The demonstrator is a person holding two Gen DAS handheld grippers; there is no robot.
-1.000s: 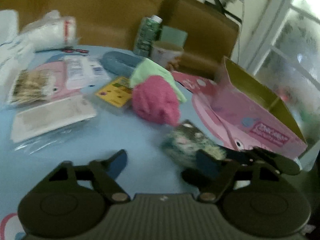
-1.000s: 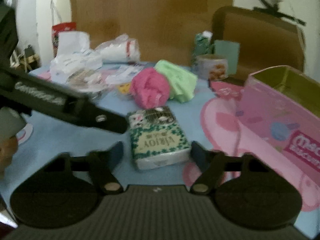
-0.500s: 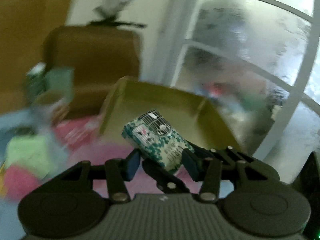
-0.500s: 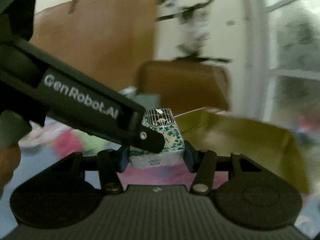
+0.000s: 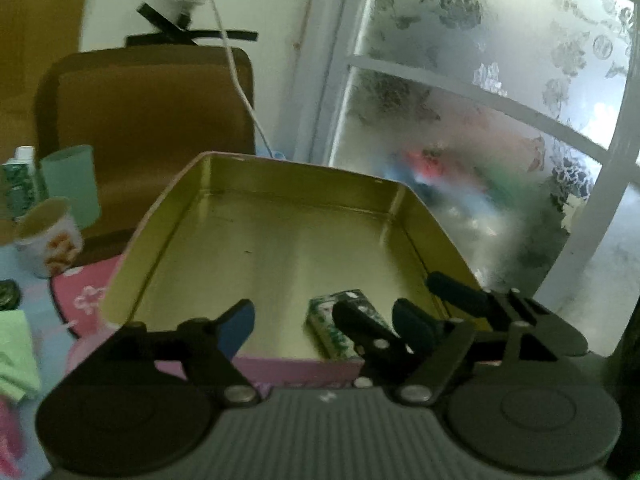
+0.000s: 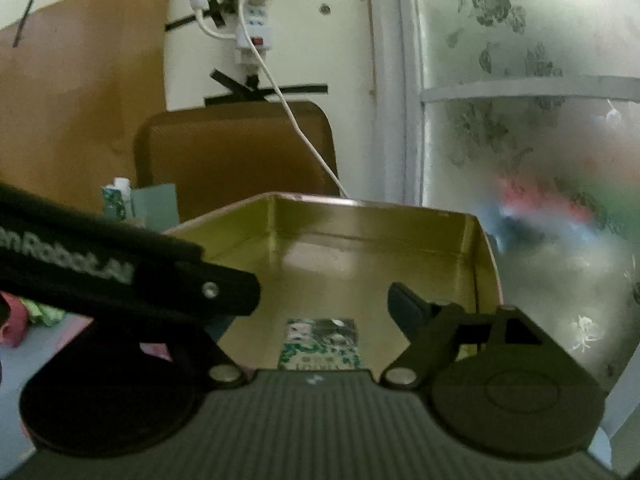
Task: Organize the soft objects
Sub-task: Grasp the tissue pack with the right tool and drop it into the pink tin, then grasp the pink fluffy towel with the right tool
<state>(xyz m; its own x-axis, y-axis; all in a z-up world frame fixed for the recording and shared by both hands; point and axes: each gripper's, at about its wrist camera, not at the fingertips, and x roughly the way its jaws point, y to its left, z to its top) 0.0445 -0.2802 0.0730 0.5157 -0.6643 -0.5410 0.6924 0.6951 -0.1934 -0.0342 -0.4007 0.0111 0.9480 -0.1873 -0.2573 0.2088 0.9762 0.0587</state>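
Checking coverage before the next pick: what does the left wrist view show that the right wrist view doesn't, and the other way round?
Left wrist only: the paper cup, a green cloth and the pink mat beside the tin. Right wrist only: the wall power strip and the lettered side of the left claw. Both: the tissue pack lying inside the gold-lined tin, touched by neither claw, with the right claw open above it.
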